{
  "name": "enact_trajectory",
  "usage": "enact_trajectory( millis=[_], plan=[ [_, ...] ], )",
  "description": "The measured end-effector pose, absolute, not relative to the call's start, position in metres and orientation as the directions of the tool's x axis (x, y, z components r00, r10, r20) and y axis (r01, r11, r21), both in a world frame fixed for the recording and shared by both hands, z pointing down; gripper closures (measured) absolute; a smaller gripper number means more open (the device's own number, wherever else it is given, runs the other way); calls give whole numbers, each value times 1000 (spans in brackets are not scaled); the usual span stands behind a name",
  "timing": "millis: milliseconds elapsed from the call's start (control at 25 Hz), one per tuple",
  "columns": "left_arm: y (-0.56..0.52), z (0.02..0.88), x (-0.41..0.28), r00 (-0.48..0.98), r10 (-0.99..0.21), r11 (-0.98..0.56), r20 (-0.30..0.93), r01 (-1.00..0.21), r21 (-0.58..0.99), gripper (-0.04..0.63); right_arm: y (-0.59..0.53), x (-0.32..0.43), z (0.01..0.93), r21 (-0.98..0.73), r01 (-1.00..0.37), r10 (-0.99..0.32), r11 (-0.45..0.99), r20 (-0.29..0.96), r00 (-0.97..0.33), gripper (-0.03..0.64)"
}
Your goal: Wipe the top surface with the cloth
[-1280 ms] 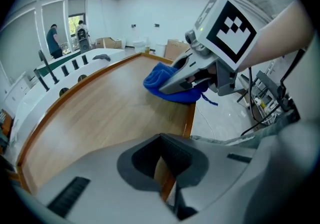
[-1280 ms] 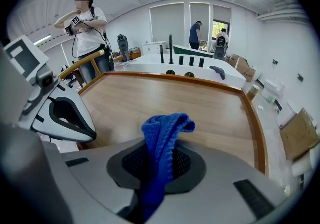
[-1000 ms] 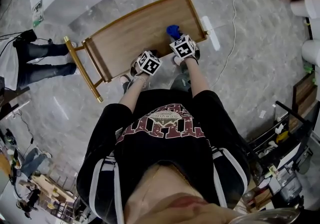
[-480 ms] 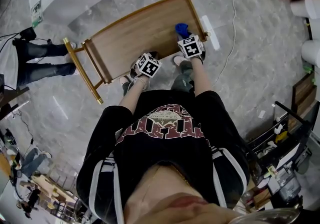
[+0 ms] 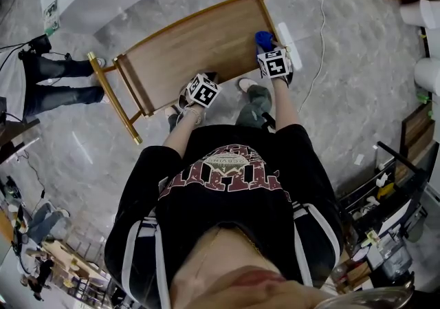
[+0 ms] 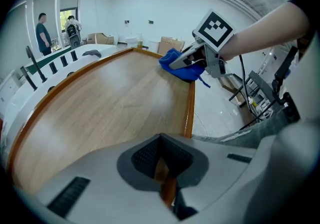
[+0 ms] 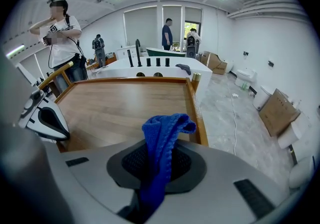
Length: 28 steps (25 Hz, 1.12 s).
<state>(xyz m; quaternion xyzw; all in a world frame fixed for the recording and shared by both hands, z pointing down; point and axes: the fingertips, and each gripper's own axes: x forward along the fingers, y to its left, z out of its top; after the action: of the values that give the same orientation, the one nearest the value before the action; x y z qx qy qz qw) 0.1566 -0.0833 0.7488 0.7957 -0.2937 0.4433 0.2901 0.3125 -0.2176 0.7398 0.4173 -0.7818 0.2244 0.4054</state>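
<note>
At the wooden top's (image 5: pixel 192 46) right edge, the right gripper (image 5: pixel 268 51) pinches the blue cloth (image 7: pixel 162 128) for wiping — the left gripper (image 6: pixel 160 155) clamps the near rim (image 6: pixel 168 188), probably steadying.

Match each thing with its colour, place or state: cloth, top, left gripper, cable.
Things:
1 cloth
2 top
3 left gripper
4 cable

Descriptions:
A lying on the floor
B shut on the rim
C blue, held in the right gripper
D brown wood

Pairs: 1-C, 2-D, 3-B, 4-A
</note>
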Motion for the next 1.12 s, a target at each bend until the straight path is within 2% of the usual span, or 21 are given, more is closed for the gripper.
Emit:
enact_trajectory(
  millis=[320, 680, 880, 1000, 1120],
  plan=[
    [-84, 748, 159, 451, -212, -648, 867, -729, 221, 548, -220, 341, 733, 125, -807, -493, 577, 841, -222, 561],
    [-84, 747, 157, 461, -221, -636, 860, -736, 231, 548, -219, 341, 733, 118, -828, -502, 549, 838, -213, 561],
    [-87, 746, 155, 505, -276, -581, 818, -765, 277, 548, -221, 333, 726, 74, -854, -534, 515, 807, -252, 561],
    [-89, 741, 151, 476, -306, -576, 825, -782, 238, 548, -216, 309, 714, 66, -822, -547, 566, 775, -315, 561],
    [-100, 727, 149, 456, -387, -563, 801, -805, 187, 549, -208, 283, 707, 44, -784, -541, 619, 748, -385, 561]
  ],
)
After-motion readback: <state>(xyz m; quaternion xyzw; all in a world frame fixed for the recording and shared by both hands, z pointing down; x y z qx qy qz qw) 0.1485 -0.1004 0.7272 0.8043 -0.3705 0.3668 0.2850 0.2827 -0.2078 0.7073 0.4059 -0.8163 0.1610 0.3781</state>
